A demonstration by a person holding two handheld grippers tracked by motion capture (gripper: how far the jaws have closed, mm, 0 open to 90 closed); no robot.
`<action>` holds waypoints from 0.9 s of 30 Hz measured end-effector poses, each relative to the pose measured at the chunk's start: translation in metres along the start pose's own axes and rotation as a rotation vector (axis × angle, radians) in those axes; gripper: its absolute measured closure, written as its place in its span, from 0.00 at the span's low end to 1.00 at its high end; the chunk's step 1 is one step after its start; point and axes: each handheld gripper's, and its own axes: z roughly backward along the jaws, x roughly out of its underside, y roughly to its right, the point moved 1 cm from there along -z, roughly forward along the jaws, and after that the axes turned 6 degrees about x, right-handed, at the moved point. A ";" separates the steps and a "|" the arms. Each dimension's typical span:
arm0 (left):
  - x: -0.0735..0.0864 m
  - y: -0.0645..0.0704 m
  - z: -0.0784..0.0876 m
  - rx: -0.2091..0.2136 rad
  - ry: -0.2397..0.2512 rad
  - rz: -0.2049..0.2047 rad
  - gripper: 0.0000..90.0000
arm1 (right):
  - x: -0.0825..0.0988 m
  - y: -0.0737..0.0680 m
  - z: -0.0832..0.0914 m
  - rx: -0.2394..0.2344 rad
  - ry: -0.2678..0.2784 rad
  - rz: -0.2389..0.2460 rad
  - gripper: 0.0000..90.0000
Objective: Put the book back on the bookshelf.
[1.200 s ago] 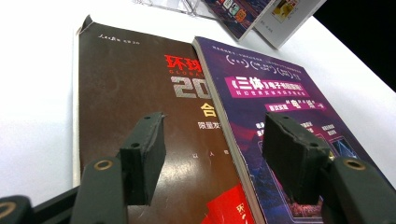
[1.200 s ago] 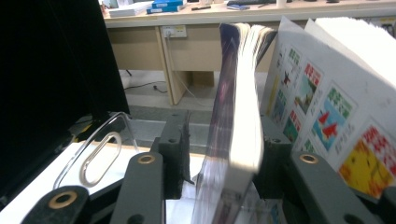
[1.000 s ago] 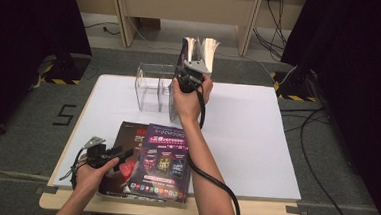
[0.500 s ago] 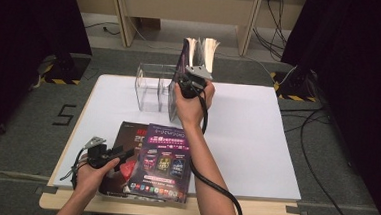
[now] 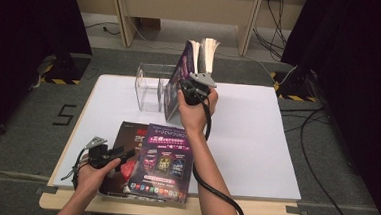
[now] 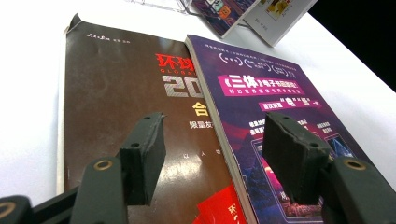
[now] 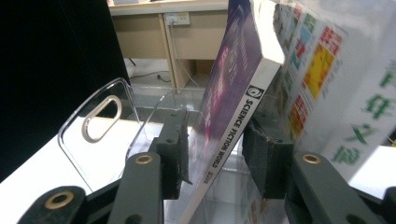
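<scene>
Change: against the earlier high views, the right gripper (image 5: 195, 88) has carried the purple paperback magazines (image 5: 187, 69) a little down and toward the clear acrylic file holder (image 5: 150, 85); the left gripper (image 5: 106, 155) has kept its place.
Meaning: the books look close to being set down at the holder — not yet released.
Right tongs: clenched on the magazines, a pad on each side just above the white spine (image 7: 233, 130).
Left tongs: released — pads apart above the brown book (image 6: 130, 93) and the purple-covered book (image 6: 275, 93), which lie flat at the near edge of the white table (image 5: 256, 141).
Place: held upright just right of the holder.
Axis: long axis near vertical, leaning slightly; page edges fanned upward, spine toward the person.
</scene>
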 end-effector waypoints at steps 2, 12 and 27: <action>0.000 0.000 0.000 0.000 -0.001 -0.001 0.43 | 0.001 0.001 0.001 0.001 -0.001 0.002 0.68; 0.000 0.002 0.000 0.002 0.000 -0.006 0.43 | 0.010 0.002 0.007 -0.007 -0.006 0.000 0.67; -0.001 0.004 -0.001 0.010 -0.001 -0.016 0.42 | 0.018 0.008 0.021 -0.043 -0.005 -0.027 0.67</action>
